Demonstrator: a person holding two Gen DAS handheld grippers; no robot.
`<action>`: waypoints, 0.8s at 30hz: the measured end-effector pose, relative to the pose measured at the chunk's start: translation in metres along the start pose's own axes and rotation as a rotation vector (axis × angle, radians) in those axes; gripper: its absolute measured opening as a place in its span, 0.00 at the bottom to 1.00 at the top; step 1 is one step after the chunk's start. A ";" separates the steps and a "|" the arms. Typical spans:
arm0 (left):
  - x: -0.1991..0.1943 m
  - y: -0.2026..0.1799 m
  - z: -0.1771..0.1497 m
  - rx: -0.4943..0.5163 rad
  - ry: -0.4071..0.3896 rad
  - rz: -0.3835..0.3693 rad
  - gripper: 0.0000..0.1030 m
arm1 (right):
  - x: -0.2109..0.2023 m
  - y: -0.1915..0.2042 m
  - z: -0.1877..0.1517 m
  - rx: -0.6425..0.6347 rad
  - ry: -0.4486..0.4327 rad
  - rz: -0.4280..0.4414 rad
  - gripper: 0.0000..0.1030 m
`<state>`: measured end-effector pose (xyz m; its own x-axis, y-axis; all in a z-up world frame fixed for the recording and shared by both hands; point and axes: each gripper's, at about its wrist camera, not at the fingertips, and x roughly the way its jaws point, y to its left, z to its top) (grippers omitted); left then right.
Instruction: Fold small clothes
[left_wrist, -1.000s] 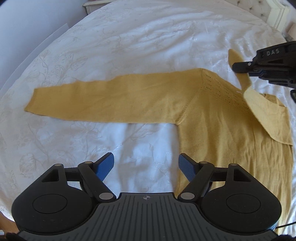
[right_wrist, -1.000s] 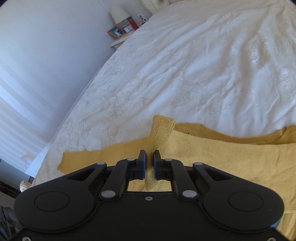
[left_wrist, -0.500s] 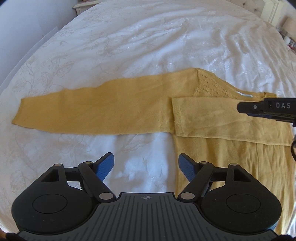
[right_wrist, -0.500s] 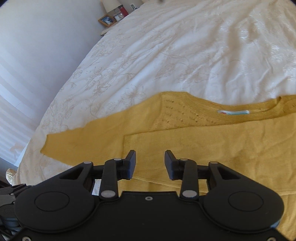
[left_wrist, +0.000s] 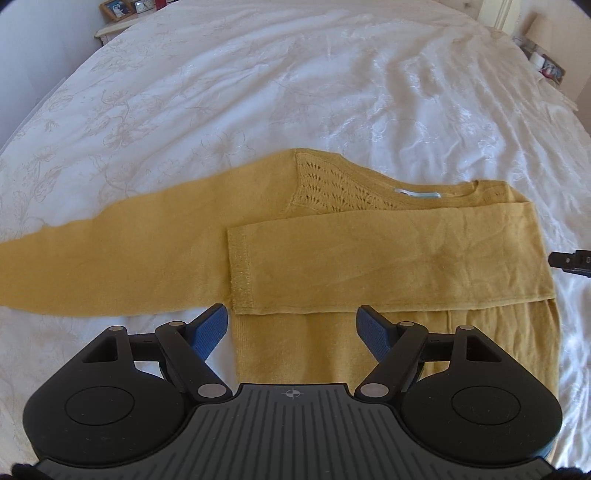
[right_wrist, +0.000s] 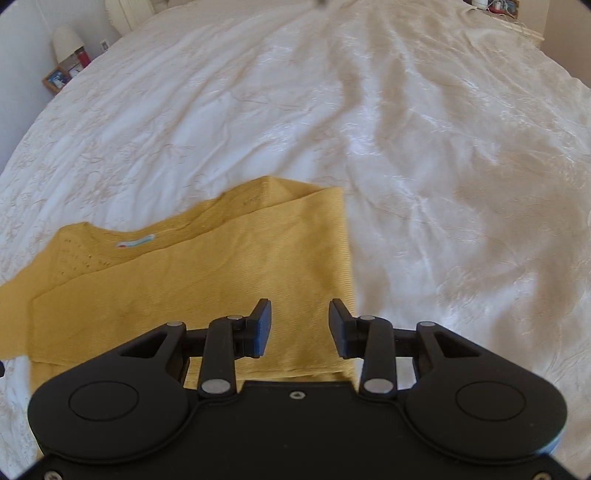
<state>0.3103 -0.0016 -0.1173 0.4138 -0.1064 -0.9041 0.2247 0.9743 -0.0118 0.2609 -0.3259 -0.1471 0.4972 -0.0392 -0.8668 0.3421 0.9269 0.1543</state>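
Note:
A mustard yellow knit sweater (left_wrist: 369, 332) lies flat on the white bedspread (left_wrist: 295, 92). Its right sleeve (left_wrist: 388, 262) is folded across the chest, cuff pointing left. The left sleeve (left_wrist: 110, 262) stretches straight out to the left. My left gripper (left_wrist: 291, 328) is open and empty, above the sweater's left side below the folded cuff. My right gripper (right_wrist: 300, 326) is open and empty, above the sweater's right edge (right_wrist: 347, 295); its tip also shows in the left wrist view (left_wrist: 570, 260). The neck label (right_wrist: 136, 242) shows.
The embroidered bedspread (right_wrist: 443, 147) spreads wide beyond and to the right of the sweater. Nightstands with picture frames (left_wrist: 114, 7) and a lamp (right_wrist: 66, 38) stand at the far corners of the bed.
My right gripper laid the right sleeve across the chest, opened and let it go, then drew back to the sweater's right edge. My left gripper moved right toward the body.

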 end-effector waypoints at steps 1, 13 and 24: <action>0.001 -0.003 -0.002 -0.001 0.008 0.004 0.74 | 0.004 -0.006 0.003 0.001 0.004 -0.008 0.45; 0.006 -0.027 -0.001 -0.006 0.027 0.056 0.74 | 0.036 -0.017 0.008 -0.111 0.071 -0.042 0.04; 0.050 -0.044 0.014 0.003 0.023 0.050 0.74 | 0.016 -0.073 0.024 0.041 -0.006 0.063 0.17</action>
<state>0.3338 -0.0524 -0.1561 0.4044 -0.0532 -0.9131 0.2070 0.9777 0.0347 0.2630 -0.4031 -0.1614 0.5231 0.0164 -0.8521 0.3426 0.9114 0.2279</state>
